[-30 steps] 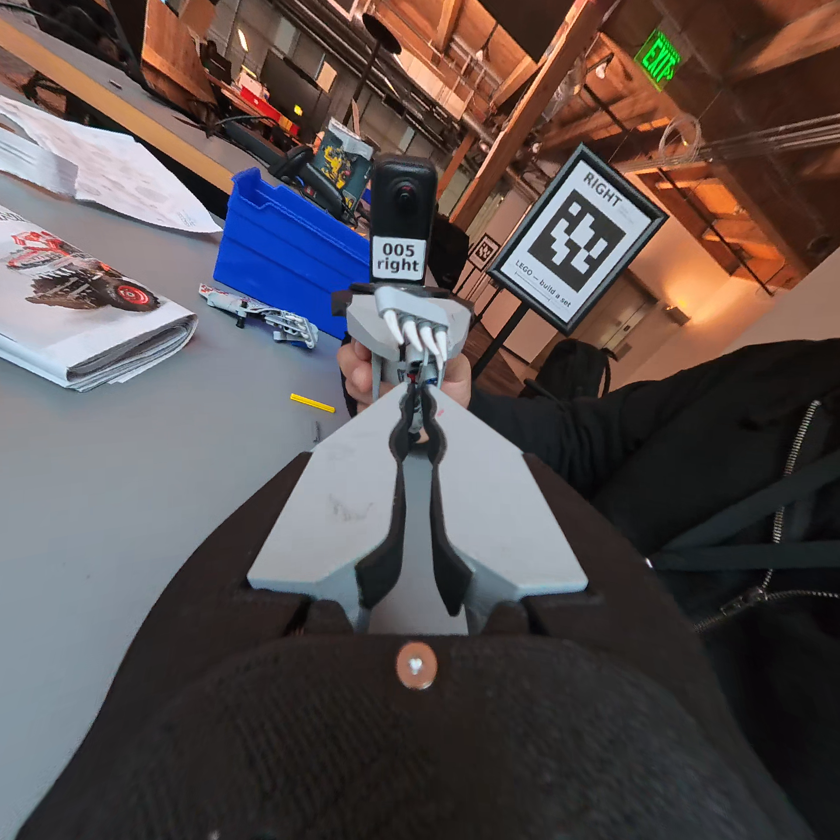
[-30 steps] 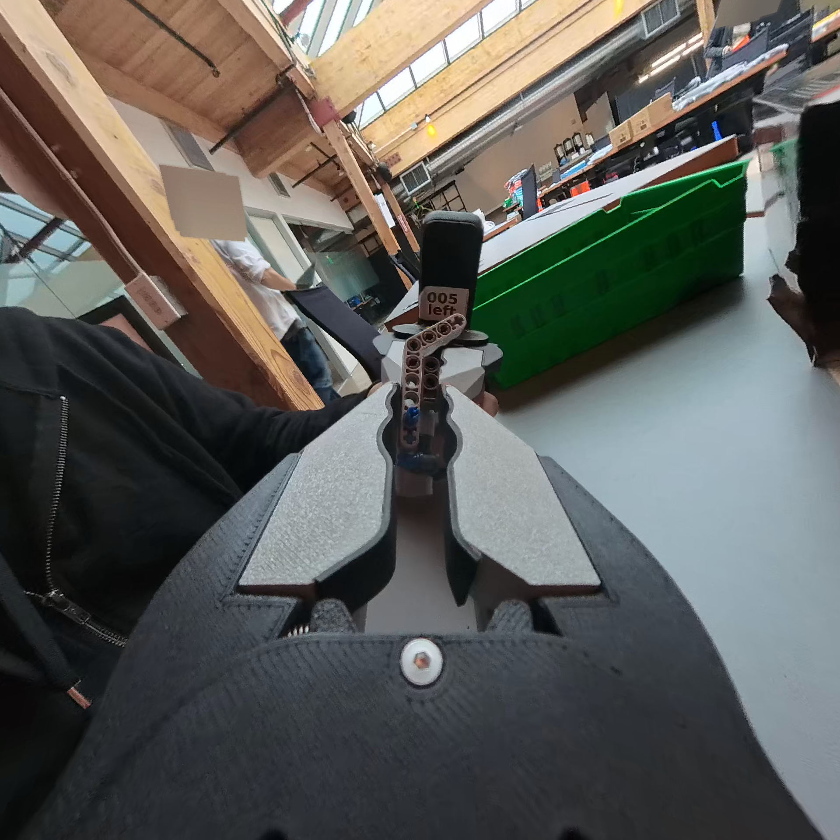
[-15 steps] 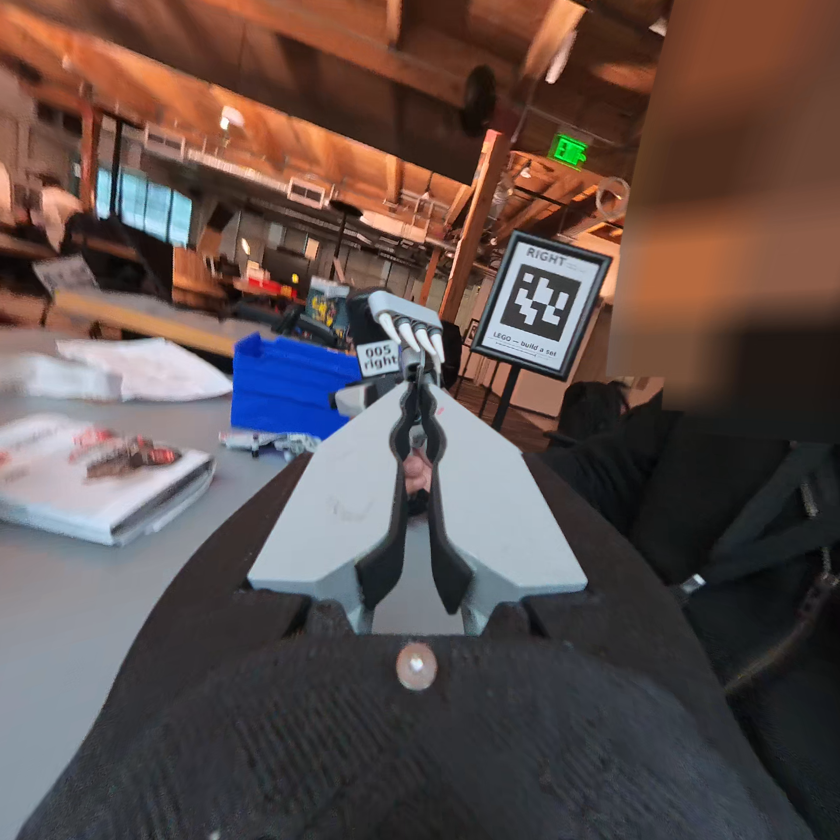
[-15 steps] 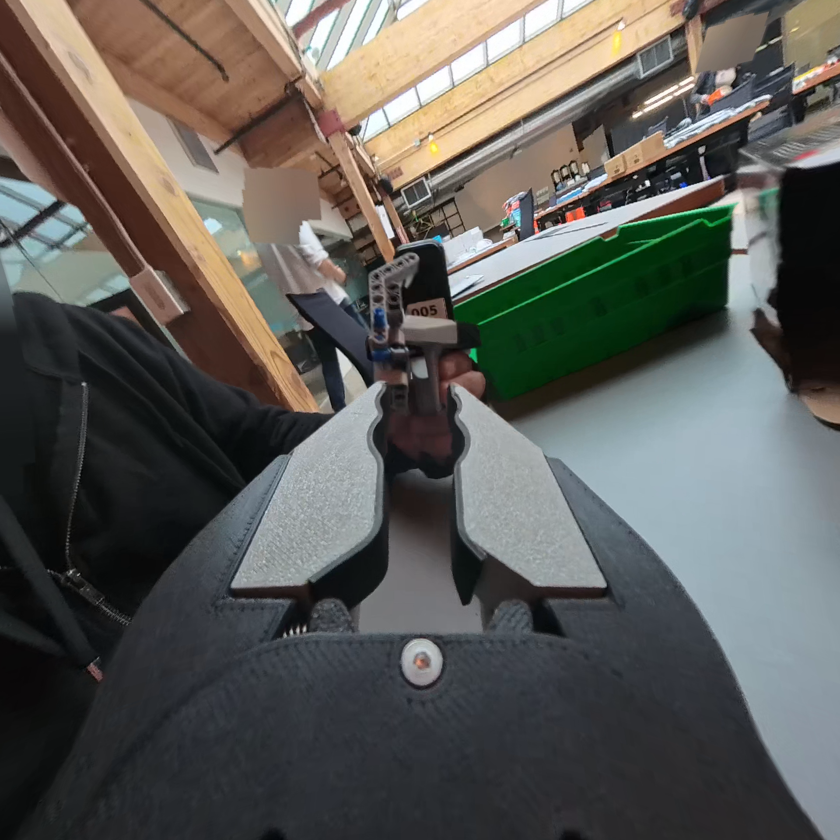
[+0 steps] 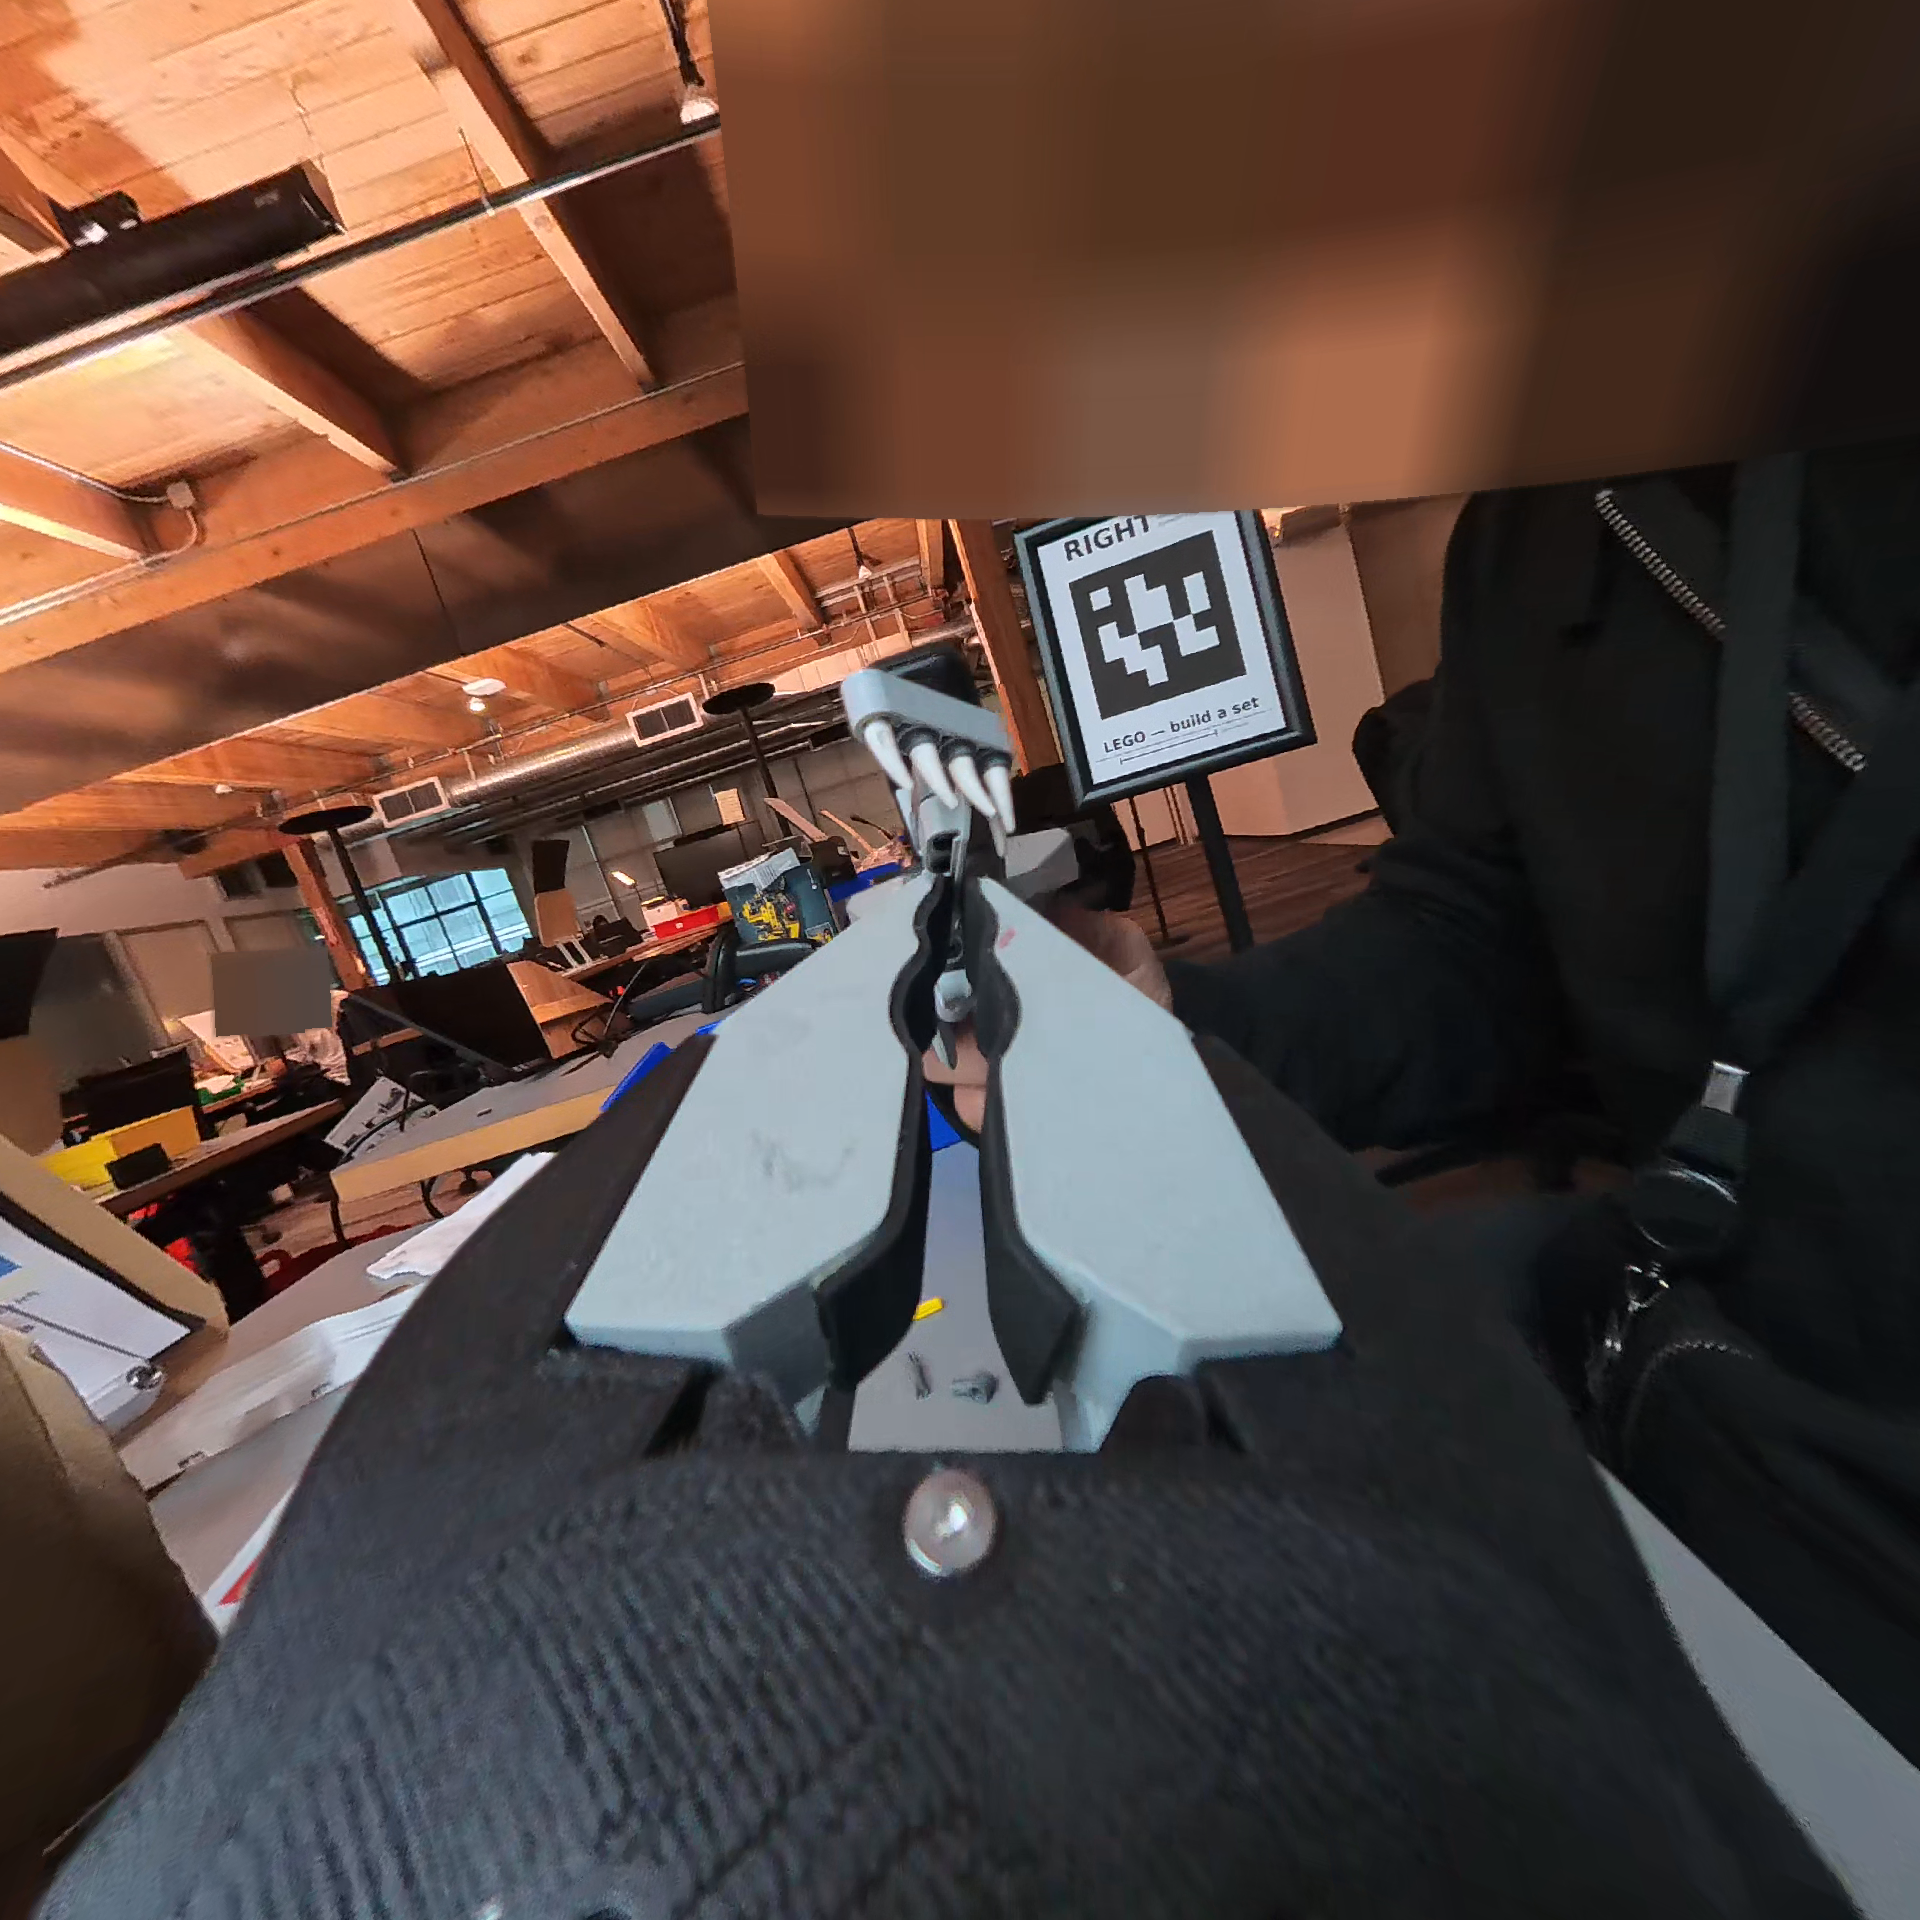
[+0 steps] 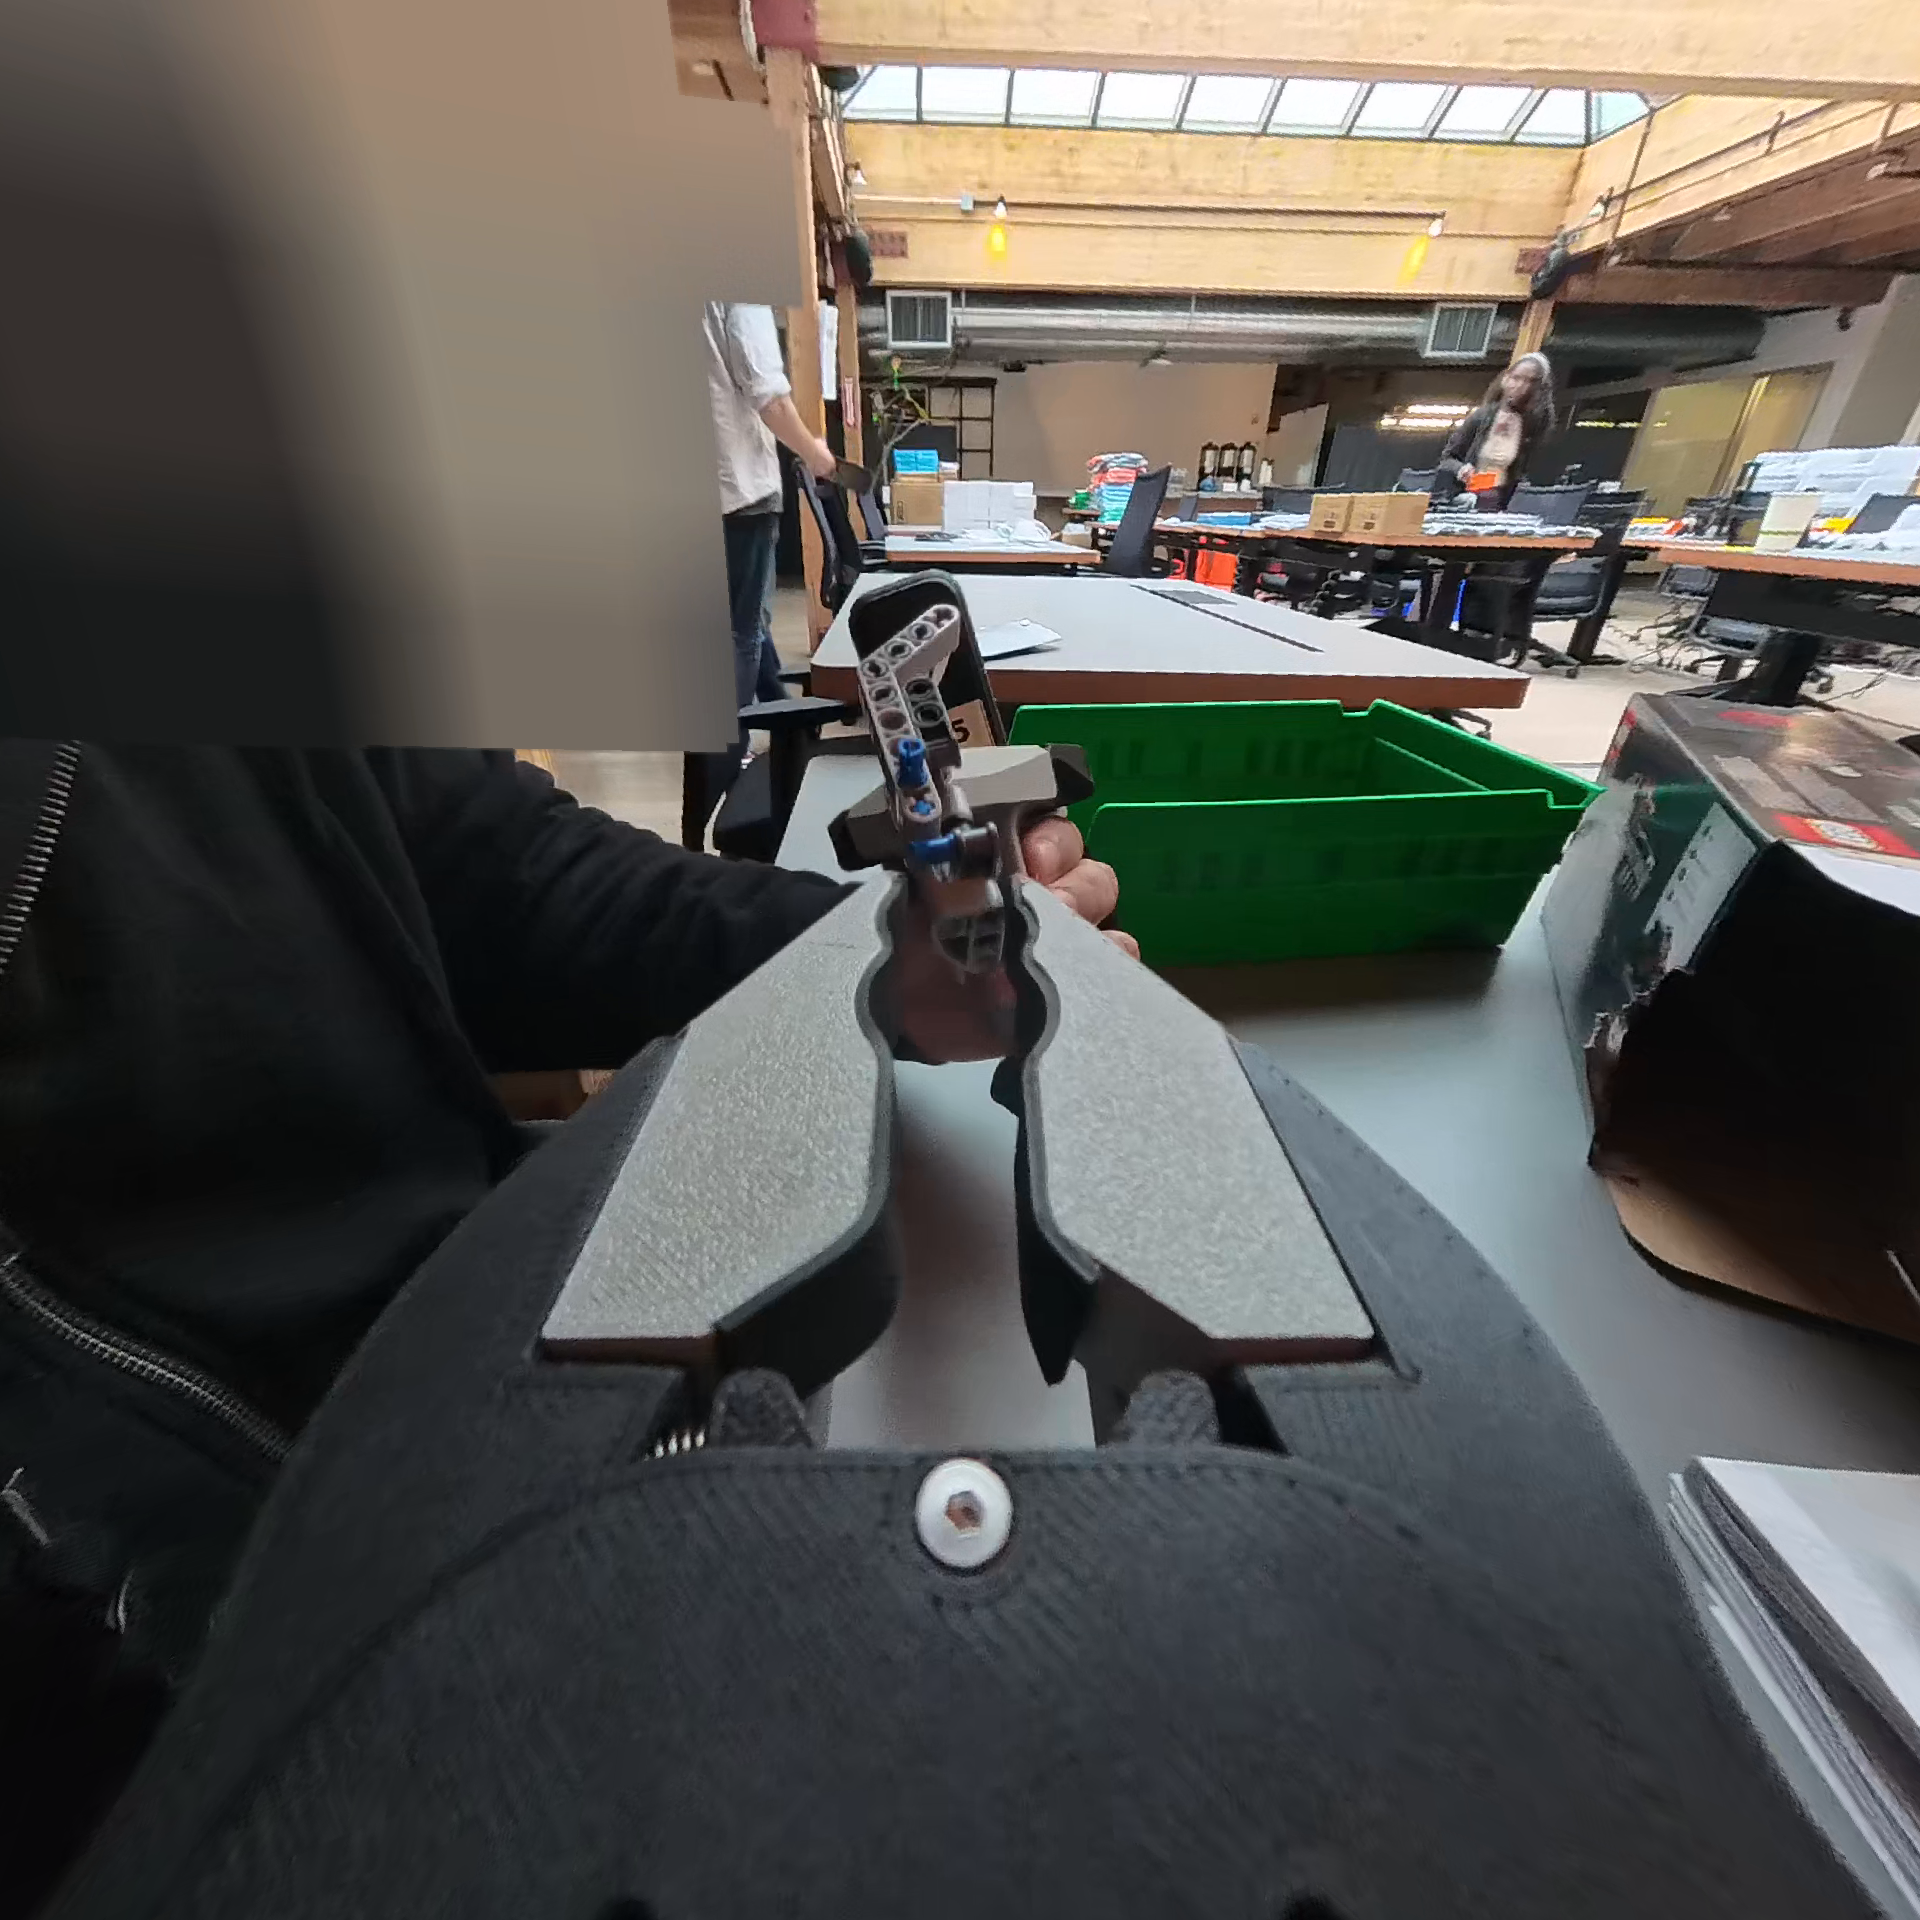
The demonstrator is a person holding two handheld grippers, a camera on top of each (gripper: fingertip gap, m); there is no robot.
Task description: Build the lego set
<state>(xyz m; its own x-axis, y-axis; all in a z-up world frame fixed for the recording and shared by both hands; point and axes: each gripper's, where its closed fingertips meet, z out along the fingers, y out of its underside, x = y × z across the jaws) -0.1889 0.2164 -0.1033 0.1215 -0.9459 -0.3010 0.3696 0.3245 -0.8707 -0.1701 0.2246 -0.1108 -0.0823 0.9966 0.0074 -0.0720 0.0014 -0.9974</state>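
Observation:
My left gripper (image 5: 951,909) is shut on the stem of a grey lego claw piece with white teeth (image 5: 935,764), held up in the air with the teeth above the tips. My right gripper (image 6: 951,909) is shut on a small lego assembly: a grey bent beam with holes and blue pins (image 6: 906,717), which stands up out of the jaws. The two grippers face each other closely. The right one shows just behind the claw piece in the left wrist view (image 5: 1049,852), and the left one behind the beam in the right wrist view (image 6: 1013,790). I cannot tell whether the two pieces touch.
Under the left gripper the grey table holds a yellow piece (image 5: 928,1311) and small grey parts (image 5: 971,1384), with papers (image 5: 312,1371) to the left. A sign on a stand (image 5: 1164,644) is behind. A green bin (image 6: 1299,831), a lego box (image 6: 1745,935) and a booklet stack (image 6: 1808,1621) are at right. The tips of both grippers are at nearly the same place.
Both grippers have lifted and tilted upward, so the views swing from the table to the room. Both pieces stay gripped; the beam now stands higher and turned in the right jaws.

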